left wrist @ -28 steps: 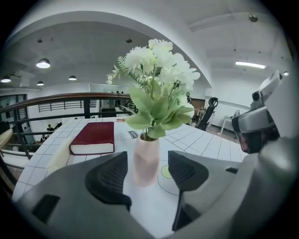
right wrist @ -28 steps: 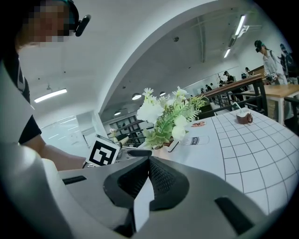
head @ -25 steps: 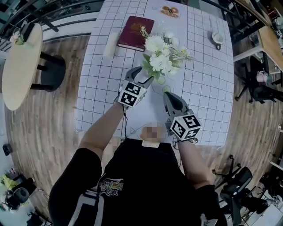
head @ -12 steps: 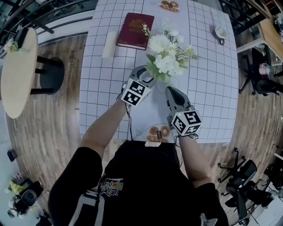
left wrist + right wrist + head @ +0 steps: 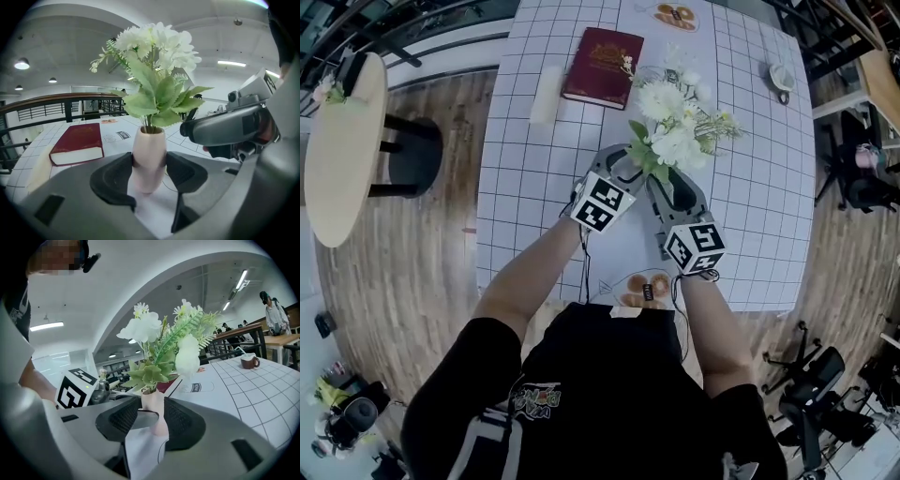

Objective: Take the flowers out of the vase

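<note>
Your left gripper (image 5: 630,164) grasps the pale pink egg-shaped vase (image 5: 149,150) round its belly. In the left gripper view both dark pads lie against its sides, and the jaws have just been closing onto it. The vase stands upright on the white table with black grid lines (image 5: 525,169), just ahead of you and between your two grippers.

The bunch of white artificial flowers with green leaves (image 5: 675,131) is still in the vase. Its stems sit down in the mouth and its heads spread wide above. In the head view they hide most of the vase.

Your right gripper (image 5: 671,183) comes at the vase from the other side. Its jaws have just been opening and now stand apart, released. In the right gripper view the neck of the vase and the lowest leaves show between the ribbed pads. Whether either pad touches the vase cannot be told there. A tip of your left gripper shows low in that same gap.

Beyond the vase a dark red hardback book (image 5: 603,67) lies flat on the table, with a pale cream oblong block (image 5: 546,94) just to its left. A small cup (image 5: 782,80) stands near the table's far right edge. A round pale wooden side table (image 5: 342,141) stands well off to your left.
</note>
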Demonstrator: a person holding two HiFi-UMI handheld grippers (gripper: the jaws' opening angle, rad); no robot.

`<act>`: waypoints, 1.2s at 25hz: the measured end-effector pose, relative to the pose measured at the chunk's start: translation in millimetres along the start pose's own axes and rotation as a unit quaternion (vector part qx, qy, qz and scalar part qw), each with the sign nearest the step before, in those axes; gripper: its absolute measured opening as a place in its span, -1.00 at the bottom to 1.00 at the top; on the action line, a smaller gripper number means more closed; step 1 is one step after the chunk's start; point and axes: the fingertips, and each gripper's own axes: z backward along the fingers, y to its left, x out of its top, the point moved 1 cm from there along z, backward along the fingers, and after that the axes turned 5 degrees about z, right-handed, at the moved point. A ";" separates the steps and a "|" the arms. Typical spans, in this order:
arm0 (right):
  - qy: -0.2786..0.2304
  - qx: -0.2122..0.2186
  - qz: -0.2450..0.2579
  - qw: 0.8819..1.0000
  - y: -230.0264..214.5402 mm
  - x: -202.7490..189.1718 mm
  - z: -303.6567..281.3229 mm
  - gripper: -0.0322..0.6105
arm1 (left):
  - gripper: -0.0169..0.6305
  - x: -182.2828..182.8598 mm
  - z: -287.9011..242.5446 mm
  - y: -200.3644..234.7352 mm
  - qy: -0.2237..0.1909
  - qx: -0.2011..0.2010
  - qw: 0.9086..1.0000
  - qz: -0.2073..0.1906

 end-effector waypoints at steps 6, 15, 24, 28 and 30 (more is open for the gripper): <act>-0.021 0.005 0.009 1.000 -1.8 10.5 -23.9 -0.34 | -0.22 0.2 -0.5 0.0 -0.002 -0.002 1.000 -0.001; -0.039 0.013 0.039 0.998 -1.8 25.0 -41.7 -0.35 | -0.22 1.4 1.0 -0.8 -0.006 -0.002 1.000 0.001; -0.048 0.010 0.049 0.998 -1.6 23.7 -47.9 -0.46 | -0.23 -0.5 2.7 0.4 -0.006 -0.001 1.000 0.000; -0.049 0.004 0.052 0.997 -3.7 26.6 -46.5 -0.59 | -0.23 -0.7 3.4 0.4 -0.005 0.000 1.000 -0.001; -0.049 0.004 0.053 0.997 -3.7 29.0 -44.9 -0.61 | -0.23 -0.7 3.5 0.2 -0.005 0.002 1.000 -0.002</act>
